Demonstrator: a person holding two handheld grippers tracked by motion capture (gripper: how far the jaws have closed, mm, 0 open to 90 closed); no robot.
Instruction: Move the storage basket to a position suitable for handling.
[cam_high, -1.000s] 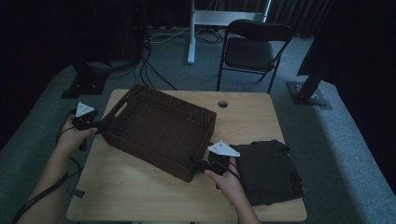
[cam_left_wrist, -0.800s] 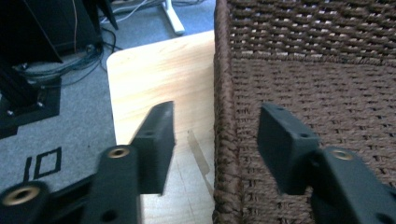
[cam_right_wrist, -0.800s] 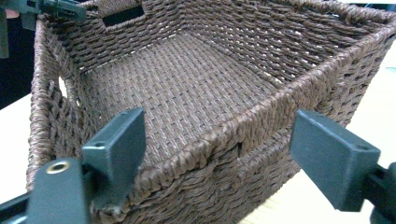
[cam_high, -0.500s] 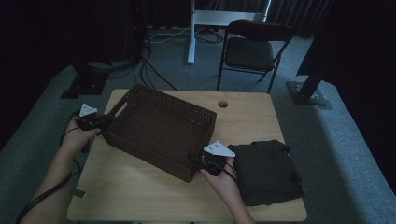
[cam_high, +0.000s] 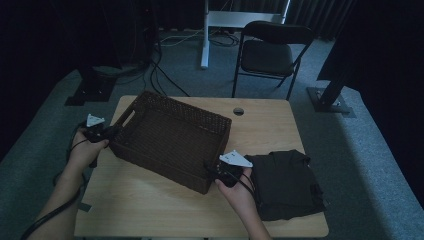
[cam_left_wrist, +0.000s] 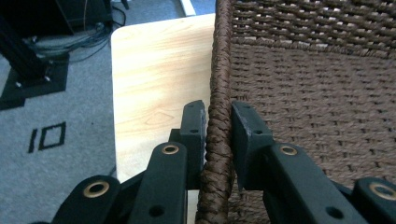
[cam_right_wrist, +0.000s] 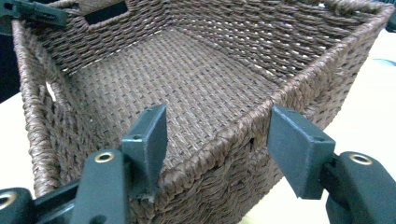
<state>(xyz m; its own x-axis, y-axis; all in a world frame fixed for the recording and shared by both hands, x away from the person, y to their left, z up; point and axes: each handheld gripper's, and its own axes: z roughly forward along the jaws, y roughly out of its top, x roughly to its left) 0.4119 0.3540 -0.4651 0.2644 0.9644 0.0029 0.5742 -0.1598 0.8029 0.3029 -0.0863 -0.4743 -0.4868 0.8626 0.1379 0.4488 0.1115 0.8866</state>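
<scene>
A brown woven basket (cam_high: 170, 140) sits at an angle on the wooden table (cam_high: 270, 125), and nothing lies inside it. My left gripper (cam_high: 107, 134) is at its left end, by a handle slot. In the left gripper view the gripper (cam_left_wrist: 218, 116) is shut on the basket's braided rim (cam_left_wrist: 215, 154), one jaw on each side. My right gripper (cam_high: 212, 172) is at the near right corner. In the right gripper view it (cam_right_wrist: 219, 126) stands open, straddling that corner of the basket (cam_right_wrist: 187, 70) with one jaw inside and one outside.
A folded dark garment (cam_high: 287, 182) lies on the table's right side, beside my right hand. A round hole (cam_high: 238, 111) is in the tabletop behind the basket. A folding chair (cam_high: 270, 50) and cables (cam_high: 160, 75) are on the floor beyond the table.
My left gripper has moved right onto the basket's left rim. My right gripper has shifted slightly left and forward onto the near corner. The basket has hardly moved.
</scene>
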